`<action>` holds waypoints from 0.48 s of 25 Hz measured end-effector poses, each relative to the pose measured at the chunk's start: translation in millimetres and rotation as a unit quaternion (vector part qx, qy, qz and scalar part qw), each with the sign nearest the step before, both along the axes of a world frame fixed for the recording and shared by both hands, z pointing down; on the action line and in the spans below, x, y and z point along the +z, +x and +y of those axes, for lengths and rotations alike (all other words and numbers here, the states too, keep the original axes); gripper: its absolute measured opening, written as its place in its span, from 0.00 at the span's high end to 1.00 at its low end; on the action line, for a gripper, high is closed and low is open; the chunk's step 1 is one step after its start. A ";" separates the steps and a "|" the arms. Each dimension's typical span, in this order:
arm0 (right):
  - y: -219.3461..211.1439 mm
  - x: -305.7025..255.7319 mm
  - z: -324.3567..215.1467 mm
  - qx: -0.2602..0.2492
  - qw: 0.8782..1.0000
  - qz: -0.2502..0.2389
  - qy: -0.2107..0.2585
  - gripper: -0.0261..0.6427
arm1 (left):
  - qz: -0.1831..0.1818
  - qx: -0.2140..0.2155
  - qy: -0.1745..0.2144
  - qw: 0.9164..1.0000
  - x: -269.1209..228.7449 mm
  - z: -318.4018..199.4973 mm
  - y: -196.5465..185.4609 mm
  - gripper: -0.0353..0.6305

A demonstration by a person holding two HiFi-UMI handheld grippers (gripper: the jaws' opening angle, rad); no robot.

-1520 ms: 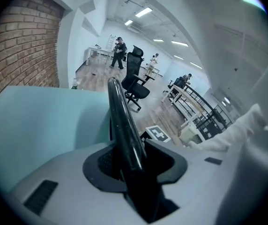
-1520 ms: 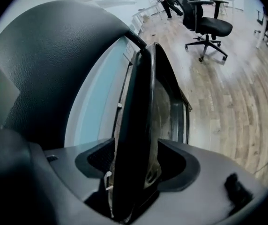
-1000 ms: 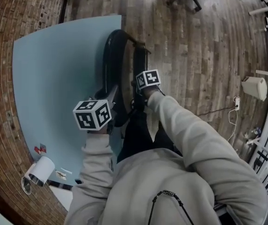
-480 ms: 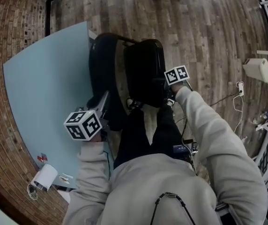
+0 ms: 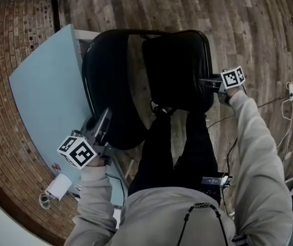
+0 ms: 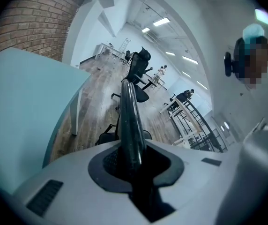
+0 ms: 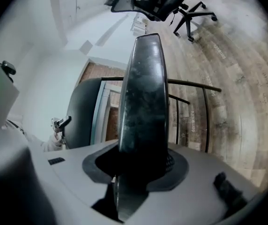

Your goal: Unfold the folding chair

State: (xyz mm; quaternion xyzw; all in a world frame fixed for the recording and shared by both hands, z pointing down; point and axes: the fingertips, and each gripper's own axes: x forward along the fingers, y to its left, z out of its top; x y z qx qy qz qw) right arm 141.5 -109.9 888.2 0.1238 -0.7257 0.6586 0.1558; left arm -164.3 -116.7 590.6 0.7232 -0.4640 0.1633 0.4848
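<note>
On wood flr [image 5: 249,14]: 1 chair [image 5: 177,70], 1 tbl [image 5: 44,86]

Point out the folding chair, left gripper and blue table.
folding chair [image 5: 177,70]: head view, its right black panel.
left gripper [image 5: 104,120]: head view, between fingertips, clamped on chair's left panel.
light blue table [image 5: 44,86]: head view, bare tabletop.

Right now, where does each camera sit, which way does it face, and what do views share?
Head view: on the person's head, steeply down at the folding chair, left gripper, right gripper; sleeves, torso, legs show.
Left gripper view: on that gripper, along jaws clamping the backrest edge; the person at right.
Right gripper view: along jaws clamping the seat; a sleeve at left.
Shared: right gripper view and head view show the left gripper on the backrest.
</note>
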 end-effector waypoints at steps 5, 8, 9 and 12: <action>39.9 44.7 12.3 0.001 0.996 -0.090 -0.027 0.74 | 0.003 0.006 -0.007 1.000 26.1 4.0 10.7 0.83; 58.8 61.2 10.4 -0.011 0.991 -0.135 -0.016 0.73 | -0.004 0.013 -0.014 1.000 35.0 5.5 29.6 0.83; 65.5 67.5 8.7 -0.014 0.990 -0.141 -0.017 0.73 | -0.005 0.011 -0.016 1.000 38.4 5.7 35.0 0.83; 82.3 87.8 0.7 -0.022 0.987 -0.159 -0.016 0.73 | -0.005 0.001 -0.022 1.000 50.4 6.9 43.8 0.83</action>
